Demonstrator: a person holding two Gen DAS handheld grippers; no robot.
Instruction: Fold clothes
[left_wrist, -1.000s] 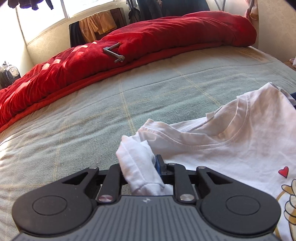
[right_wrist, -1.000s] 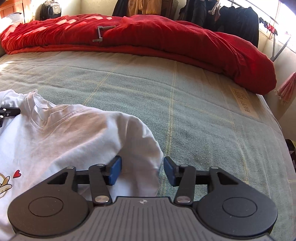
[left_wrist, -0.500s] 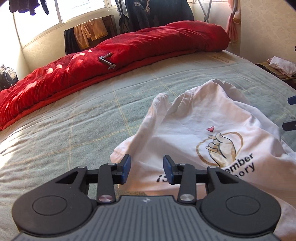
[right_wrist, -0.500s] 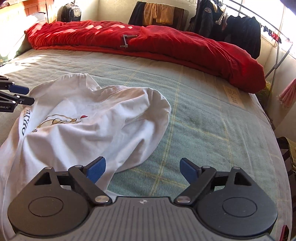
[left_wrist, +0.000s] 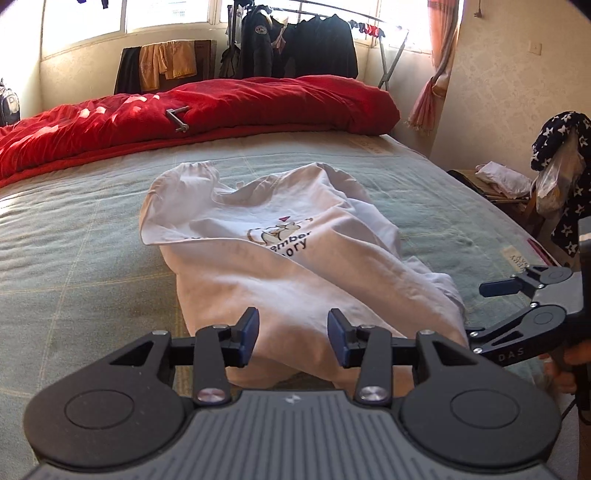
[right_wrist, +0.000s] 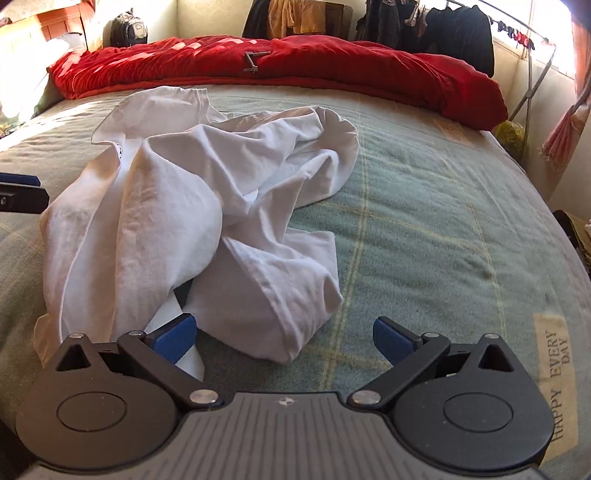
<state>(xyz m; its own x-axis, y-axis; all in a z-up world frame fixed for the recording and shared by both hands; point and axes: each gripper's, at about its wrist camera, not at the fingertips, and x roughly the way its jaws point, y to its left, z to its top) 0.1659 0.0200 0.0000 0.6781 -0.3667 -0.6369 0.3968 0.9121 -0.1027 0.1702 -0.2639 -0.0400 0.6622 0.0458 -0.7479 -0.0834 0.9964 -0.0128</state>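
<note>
**Both grippers let go; shirt left rumpled**

Left wrist view: the left gripper (left_wrist: 293, 338), which clenched a sleeve a second ago, has just been opening and is empty; the white T-shirt (left_wrist: 280, 251) lies ahead of its jaws, crumpled, so the fold probably needs a fresh grasp. The right gripper (left_wrist: 513, 306) hovers rightward.

Right wrist view: the right gripper (right_wrist: 284, 338) has just spread wide, gripping nothing; a sleeve lies loose between its jaws. Beyond, the green bedcover (right_wrist: 443, 221) and red duvet (right_wrist: 332, 70).
</note>
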